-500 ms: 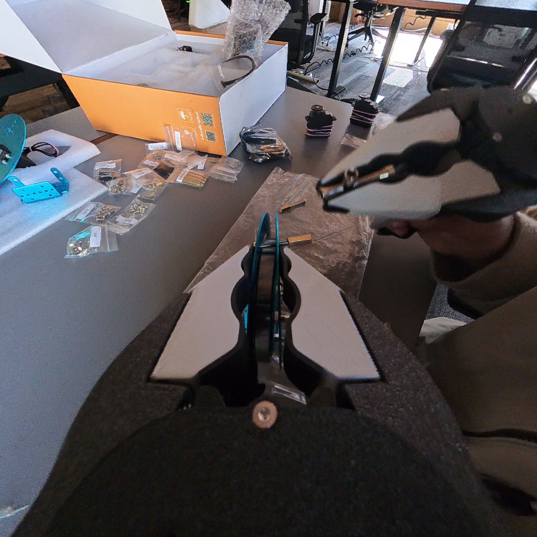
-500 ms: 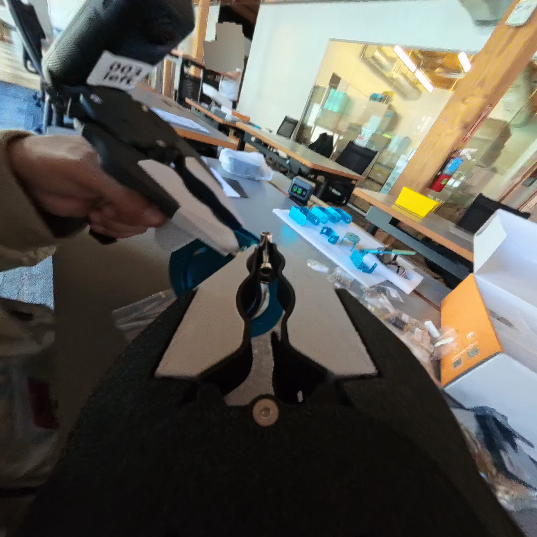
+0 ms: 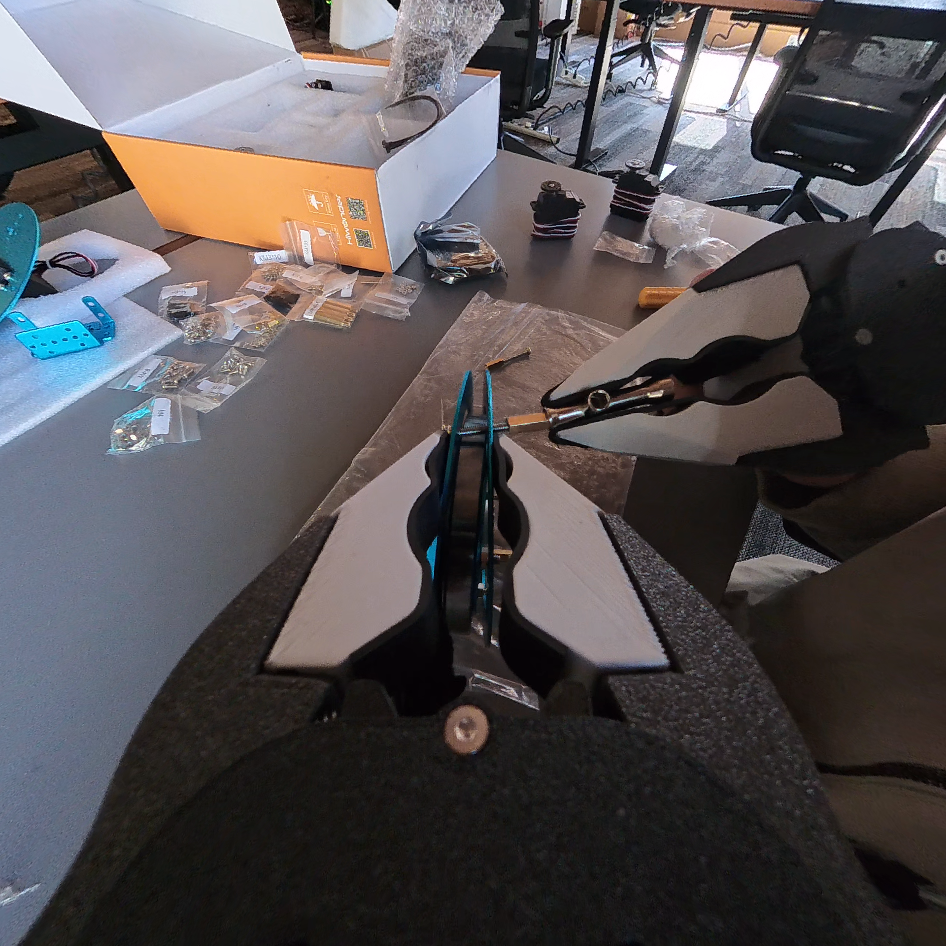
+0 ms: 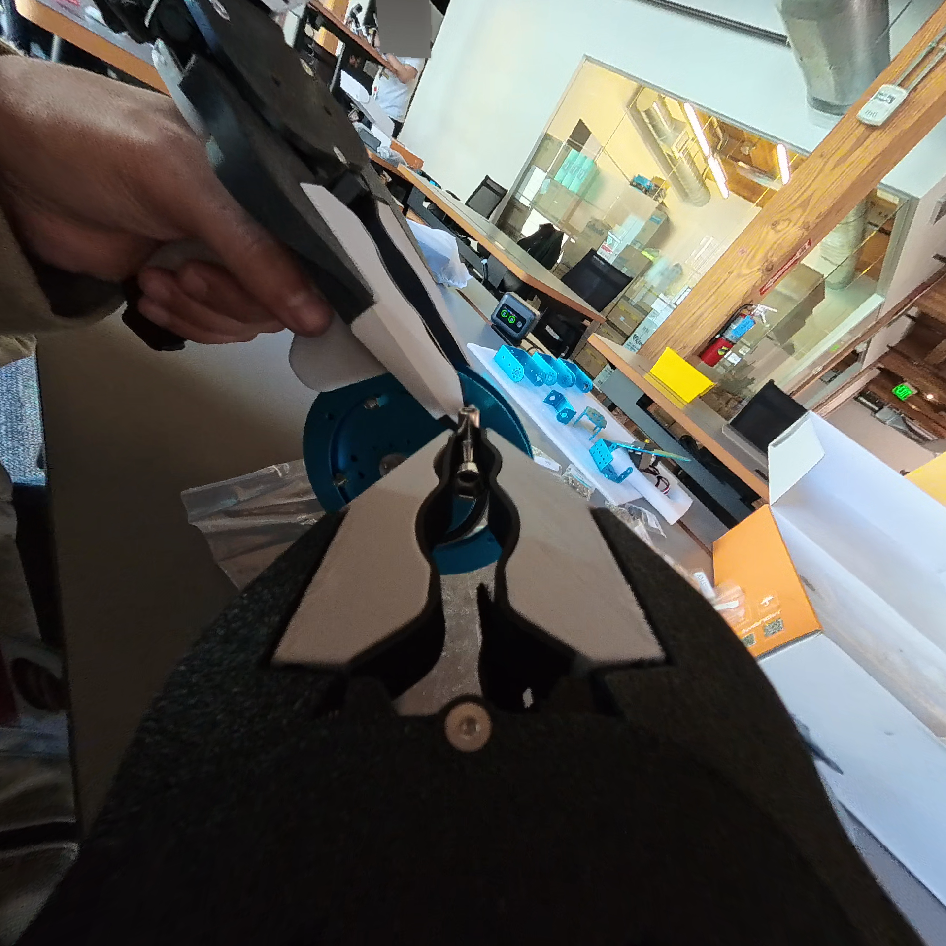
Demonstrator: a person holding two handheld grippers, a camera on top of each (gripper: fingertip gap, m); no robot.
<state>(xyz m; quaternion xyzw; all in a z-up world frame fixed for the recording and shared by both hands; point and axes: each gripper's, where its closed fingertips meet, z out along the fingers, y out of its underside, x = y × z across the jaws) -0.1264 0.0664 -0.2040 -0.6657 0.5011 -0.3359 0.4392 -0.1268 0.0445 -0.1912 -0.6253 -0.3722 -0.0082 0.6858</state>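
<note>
My left gripper (image 3: 468,441) is shut on a blue disc assembly (image 3: 462,404), two round blue plates held on edge above the grey table (image 3: 153,512). A screw with a brass standoff (image 3: 524,422) sticks out of the plates to the right. My right gripper (image 3: 553,417) is shut on a small silver wrench (image 3: 614,399), and its tip meets the end of the standoff. In the right wrist view my right gripper (image 4: 468,435) holds the wrench (image 4: 467,453) against the blue disc (image 4: 358,445). The left gripper's fingers (image 4: 399,348) and a hand come in from the upper left.
A clear plastic bag (image 3: 512,332) with a loose screw (image 3: 507,358) lies under the disc. An open orange and white box (image 3: 245,189), several small bags of screws (image 3: 230,327), a blue bracket (image 3: 61,338) on white foam, two servos (image 3: 555,210) and a yellow-handled tool (image 3: 658,296) lie around. Less than 4 cm separates the two grippers' tips. The blue bracket (image 3: 61,338) is about 35 centimetres from my left fingertips.
My right gripper has come down and left with the wrench, so its tip now meets the standoff. The left gripper still holds the blue disc in the same place.
</note>
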